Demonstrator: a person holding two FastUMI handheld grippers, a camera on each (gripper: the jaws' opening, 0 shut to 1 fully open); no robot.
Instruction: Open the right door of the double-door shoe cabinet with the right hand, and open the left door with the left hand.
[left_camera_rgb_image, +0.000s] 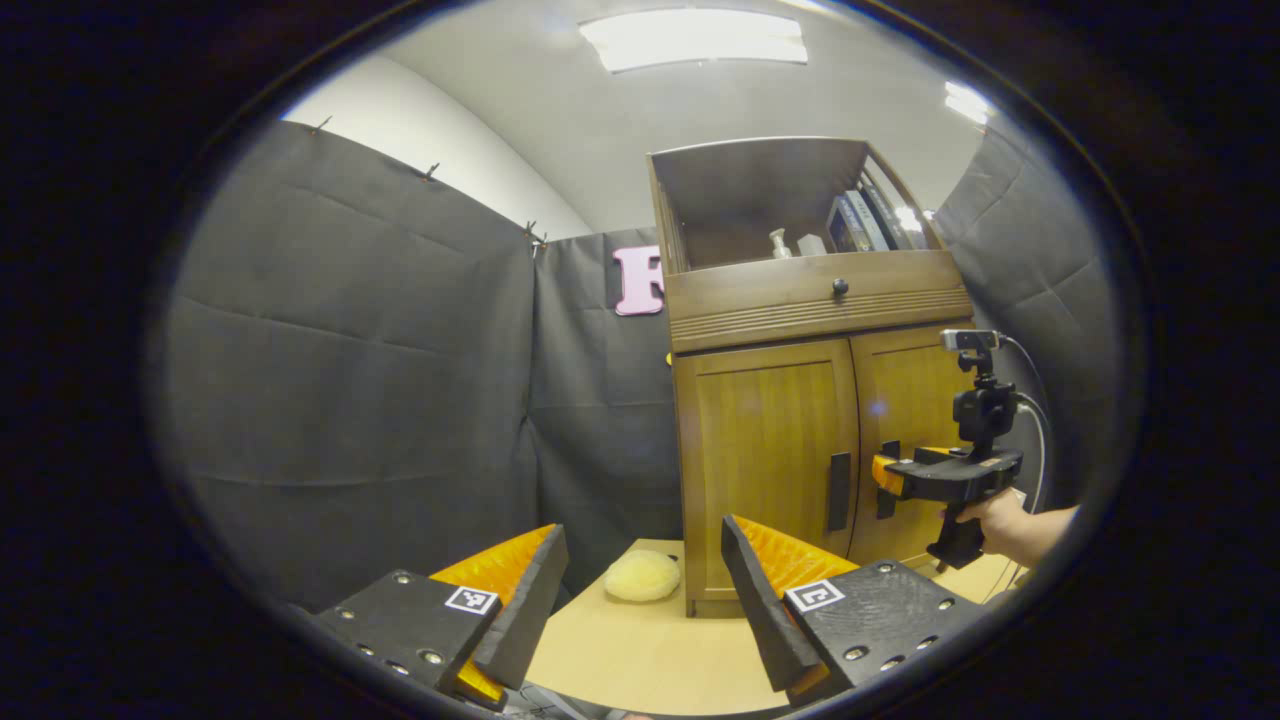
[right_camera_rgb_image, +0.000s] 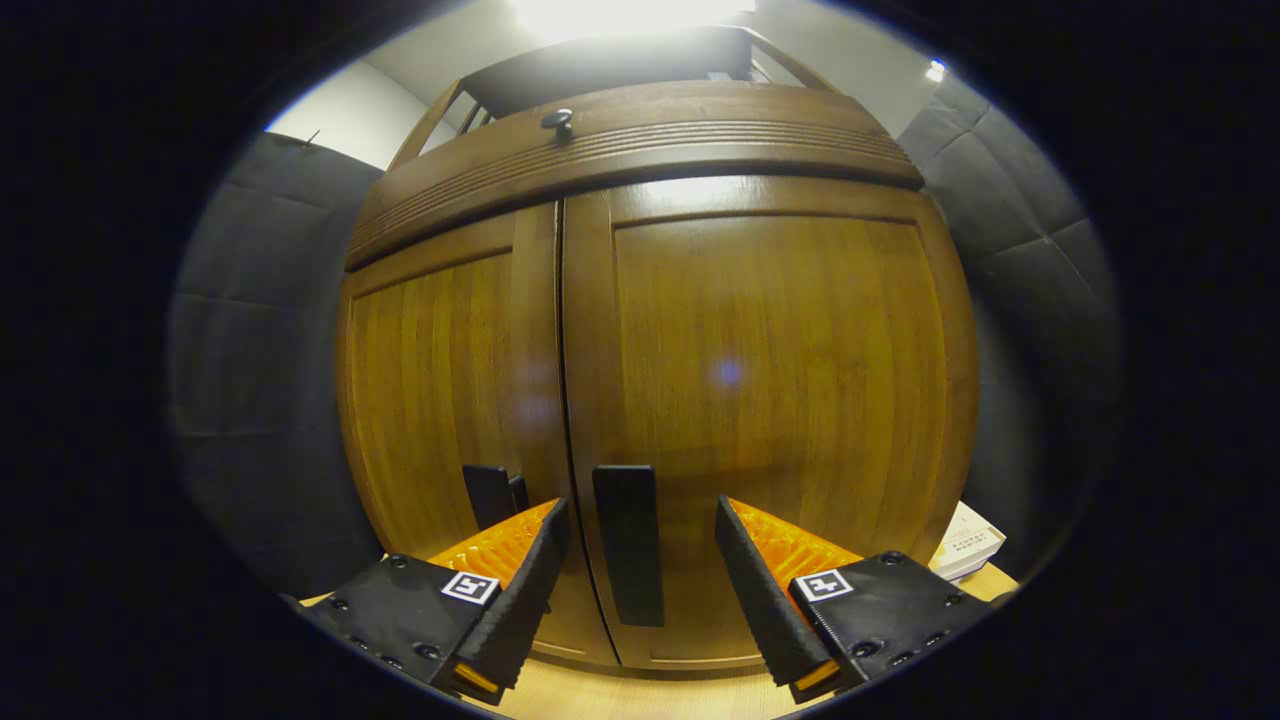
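L tool (left_camera_rgb_image: 640, 600) sitting low in left gripper view, fingers spread wide, gripping nothing, hanging over the light wooden tabletop (left_camera_rgb_image: 650, 660). Just past it a pale yellow fluffy round pad (left_camera_rgb_image: 641, 575) is lying on the tabletop, touching or nearly touching the cabinet's front-left corner.

R tool (right_camera_rgb_image: 635, 590) in right gripper view is also standing open, its fingers straddling the black vertical bar handle (right_camera_rgb_image: 628, 545) of the right door (right_camera_rgb_image: 770, 400); handle sitting in the gap, can't tell if either finger is touching it. No clamp showing. A second black handle (right_camera_rgb_image: 490, 495) on the left door (right_camera_rgb_image: 440, 400) is peeking out just behind the R tool's left finger.

Brown wooden double-door shoe cabinet (left_camera_rgb_image: 800, 400) standing on the tabletop, both doors looking closed, seam between them running straight. Left gripper view is showing the R tool at the right door handle w/ a hand (left_camera_rgb_image: 1010, 525) gripping its body.

Above the doors: a drawer w/ a small dark round knob (left_camera_rgb_image: 840, 287), then an open shelf holding a small pump bottle (left_camera_rgb_image: 777, 243) and some upright books (left_camera_rgb_image: 860, 222).

A stack of white paper/booklets (right_camera_rgb_image: 965, 550) is lying beside the cabinet's right edge.
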